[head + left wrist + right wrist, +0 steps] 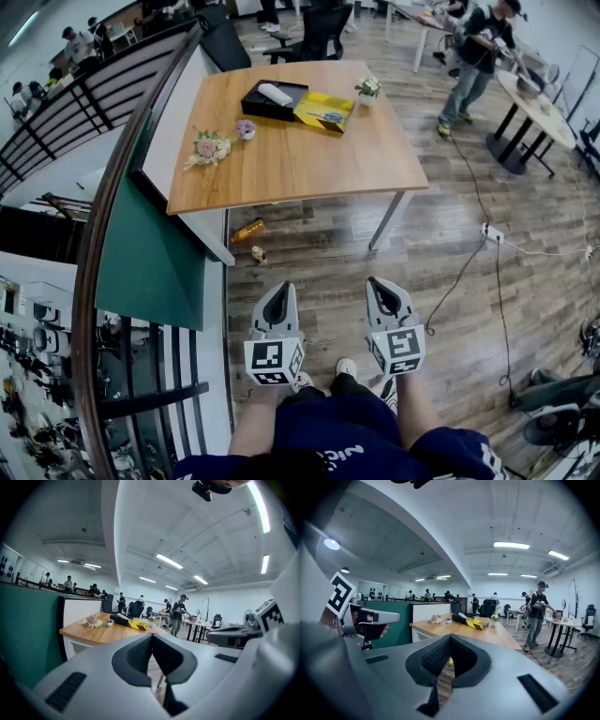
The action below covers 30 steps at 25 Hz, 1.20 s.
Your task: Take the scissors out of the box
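Note:
A yellow box (324,112) lies open on the far side of the wooden table (291,159), and scissors with blue handles (328,117) rest inside it. A black box (273,99) with a white roll on it sits just left of it. Both grippers are held well short of the table, above the floor. My left gripper (279,296) and right gripper (384,292) are shut with nothing between the jaws. In the gripper views the yellow box (138,625) (478,624) shows far ahead on the table.
A flower bunch (208,148) and a small pot (246,129) lie at the table's left, a small plant (367,90) at its right. A bottle (248,230) lies on the floor beside a green partition (150,253). A person (476,58) stands at the far right; cables (487,234) cross the floor.

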{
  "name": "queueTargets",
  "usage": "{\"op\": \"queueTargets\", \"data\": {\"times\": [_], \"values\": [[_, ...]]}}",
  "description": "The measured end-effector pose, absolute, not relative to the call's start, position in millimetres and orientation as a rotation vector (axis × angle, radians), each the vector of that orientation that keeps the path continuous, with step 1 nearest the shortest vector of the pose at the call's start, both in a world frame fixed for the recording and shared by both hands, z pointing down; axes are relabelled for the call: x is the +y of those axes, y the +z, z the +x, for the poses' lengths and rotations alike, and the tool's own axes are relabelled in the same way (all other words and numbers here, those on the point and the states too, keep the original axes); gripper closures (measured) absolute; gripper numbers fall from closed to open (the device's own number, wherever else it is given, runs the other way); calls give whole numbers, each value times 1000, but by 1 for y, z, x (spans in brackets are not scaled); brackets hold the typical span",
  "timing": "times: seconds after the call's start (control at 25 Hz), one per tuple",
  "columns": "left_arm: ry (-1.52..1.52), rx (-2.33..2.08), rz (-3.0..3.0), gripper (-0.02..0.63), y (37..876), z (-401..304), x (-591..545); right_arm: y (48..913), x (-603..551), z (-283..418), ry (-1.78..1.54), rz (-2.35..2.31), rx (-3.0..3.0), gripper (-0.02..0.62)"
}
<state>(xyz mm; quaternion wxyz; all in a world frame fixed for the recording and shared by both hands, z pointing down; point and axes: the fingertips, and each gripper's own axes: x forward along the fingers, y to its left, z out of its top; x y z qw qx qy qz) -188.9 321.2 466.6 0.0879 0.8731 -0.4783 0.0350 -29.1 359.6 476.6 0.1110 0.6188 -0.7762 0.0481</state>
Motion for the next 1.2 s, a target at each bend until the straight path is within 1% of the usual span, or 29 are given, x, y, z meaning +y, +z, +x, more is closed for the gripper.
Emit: {"op": "queueTargets", "data": {"times": [0.4,0.44,0.48,0.52,0.56,0.6,0.68,0.72,0.8,1.0,1.2], "values": [[107,-1351,2595,601,480,-141,348,497,377,5,225,1774,-2331,581],[95,-1321,2601,592,480,-136,352,498,379,5,241,1746,-2356,535],[87,-1286,2612,547,480,-130,356,500,382,3,253,1710,-2387,435],[82,-1250,2626,453,479,-124,360,501,385,1,258,1672,-2423,381],[80,-1218,2639,380,479,-118,363,501,388,-1,257,1637,-2462,348],[79,-1197,2650,323,478,-114,366,501,391,-2,256,1610,-2495,314],[78,-1197,2663,259,478,-107,369,503,393,2,252,1589,-2517,272],[77,-1213,2668,238,478,-105,369,504,393,6,243,1591,-2511,268],[77,-1240,2684,222,476,-102,370,504,393,15,223,1601,-2493,265],[70,-1293,2685,224,476,-92,373,506,391,37,216,1620,-2466,267],[135,-1292,2666,225,488,-84,371,517,390,54,244,1643,-2426,276]]}}
